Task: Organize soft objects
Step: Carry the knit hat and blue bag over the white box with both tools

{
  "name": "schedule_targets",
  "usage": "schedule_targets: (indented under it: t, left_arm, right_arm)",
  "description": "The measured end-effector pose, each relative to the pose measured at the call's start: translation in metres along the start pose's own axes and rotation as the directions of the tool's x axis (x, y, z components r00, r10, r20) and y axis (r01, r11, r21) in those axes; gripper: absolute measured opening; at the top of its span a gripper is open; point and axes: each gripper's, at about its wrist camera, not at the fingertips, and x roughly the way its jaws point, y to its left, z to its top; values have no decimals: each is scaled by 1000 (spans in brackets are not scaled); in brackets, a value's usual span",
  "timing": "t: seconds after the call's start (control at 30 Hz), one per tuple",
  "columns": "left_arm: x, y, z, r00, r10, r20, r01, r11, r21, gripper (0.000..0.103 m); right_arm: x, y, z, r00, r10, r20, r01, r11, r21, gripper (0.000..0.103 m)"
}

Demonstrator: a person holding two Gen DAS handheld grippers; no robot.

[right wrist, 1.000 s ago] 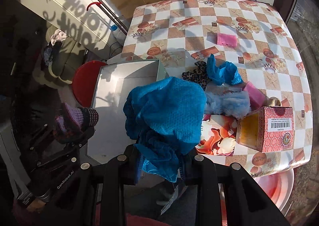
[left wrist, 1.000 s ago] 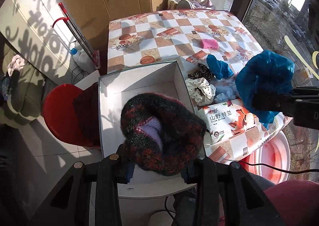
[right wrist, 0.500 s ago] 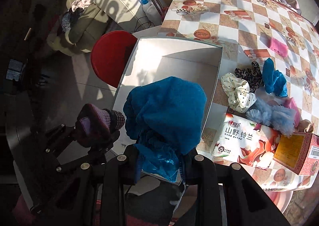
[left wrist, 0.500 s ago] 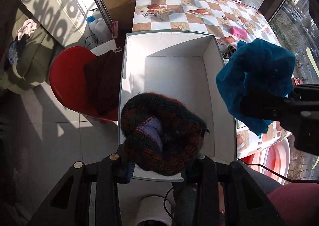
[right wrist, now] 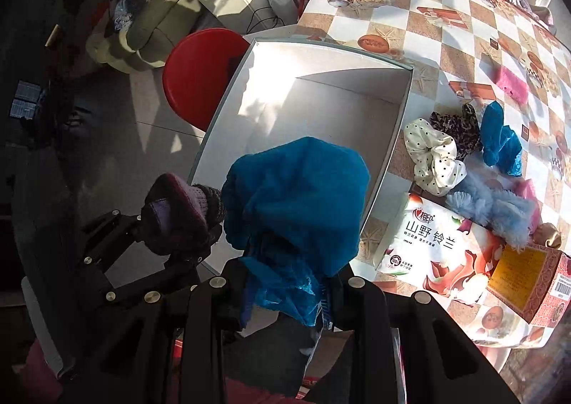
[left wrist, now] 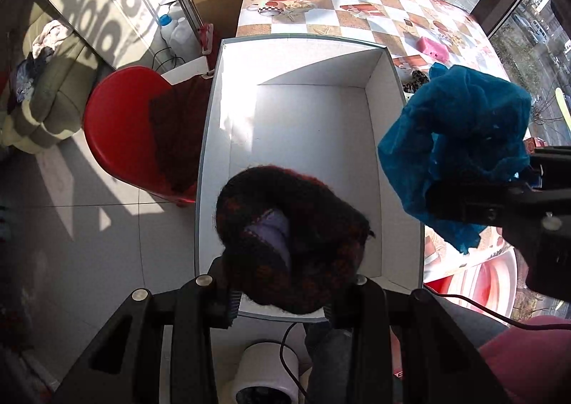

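My left gripper (left wrist: 285,300) is shut on a dark red-and-black knitted hat (left wrist: 292,240) with a purple lining, held above the near end of the open white box (left wrist: 314,125). My right gripper (right wrist: 289,293) is shut on a crumpled blue cloth (right wrist: 296,197), held over the box's near right wall (right wrist: 385,161). The blue cloth also shows in the left wrist view (left wrist: 460,147), right of the box. The hat shows in the right wrist view (right wrist: 178,211), left of the blue cloth. The box's white floor is bare.
On the checkered table (right wrist: 446,33) right of the box lie a polka-dot scrunchie (right wrist: 435,161), a leopard scrunchie (right wrist: 456,125), a blue cloth piece (right wrist: 499,143), a fluffy light-blue item (right wrist: 492,207), a tissue pack (right wrist: 439,254), a red carton (right wrist: 528,282). A red stool (left wrist: 121,132) stands left.
Both grippers moved left from over the table to above the white box, carrying the hat and the blue cloth. The box now fills the middle of both views.
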Motion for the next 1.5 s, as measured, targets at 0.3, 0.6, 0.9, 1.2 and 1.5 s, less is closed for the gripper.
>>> schedule_targets:
  t: [0.3, 0.6, 0.9, 1.2, 1.5]
  left_arm:
    - [1, 1, 0, 1000, 3, -9, -3, 1000, -4, 40]
    - [2, 5, -1, 1000, 0, -10, 0, 1000, -17, 40]
    - [5, 4, 1, 1000, -8, -22, 8, 1000, -8, 40]
    - [6, 2, 3, 1000, -6, -29, 6, 1000, 0, 40]
    - [4, 3, 3, 1000, -13, -16, 13, 1000, 0, 48]
  right_arm:
    - [1, -2, 0, 1000, 4, -8, -4, 1000, -7, 31]
    - [2, -2, -1, 1000, 6, -8, -6, 1000, -5, 31]
    - [0, -7, -1, 1000, 9, 3, -9, 1000, 26, 31]
    - [-3, -9, -2, 1000, 16, 13, -17, 999, 36, 31]
    - [-4, -7, -2, 1000, 23, 17, -24, 999, 28, 32]
